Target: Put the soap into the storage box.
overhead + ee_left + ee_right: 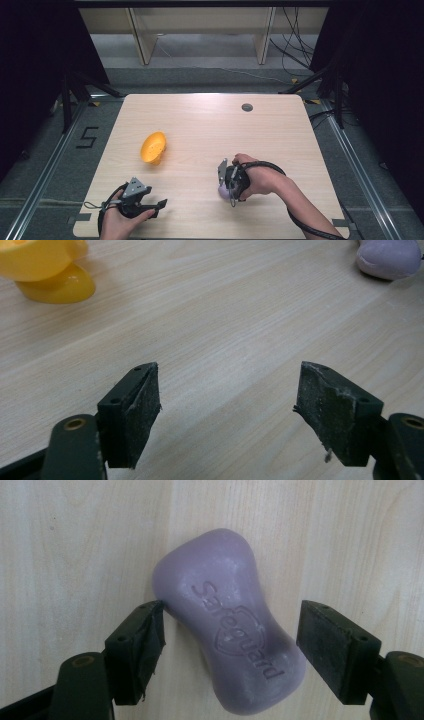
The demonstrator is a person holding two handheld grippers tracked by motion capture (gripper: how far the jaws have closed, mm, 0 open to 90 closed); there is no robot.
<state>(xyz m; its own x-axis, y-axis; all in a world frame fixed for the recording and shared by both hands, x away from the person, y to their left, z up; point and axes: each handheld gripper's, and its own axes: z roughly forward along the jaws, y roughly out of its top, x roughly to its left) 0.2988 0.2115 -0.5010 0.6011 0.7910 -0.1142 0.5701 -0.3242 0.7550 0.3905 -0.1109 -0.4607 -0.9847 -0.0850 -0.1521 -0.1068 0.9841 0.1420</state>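
Observation:
A purple bar of soap (230, 630) stamped "Safeguard" lies flat on the wooden table (210, 125). My right gripper (231, 612) points down over it and stands open with the soap between its jaws. The left pad is at the bar's edge, and a gap shows beside the right pad. In the high view the soap (221, 193) peeks out under the right gripper (229, 184), right of centre near the front. My left gripper (227, 390) is open and empty, low over the table at the front left (161, 206). A yellow perforated dish (153, 147) sits tipped at mid-left.
In the left gripper view the yellow dish (40, 265) is far left ahead and the soap (389, 259) far right ahead. A round grey grommet (247, 107) sits near the table's far edge. Bare wood lies between the two hands.

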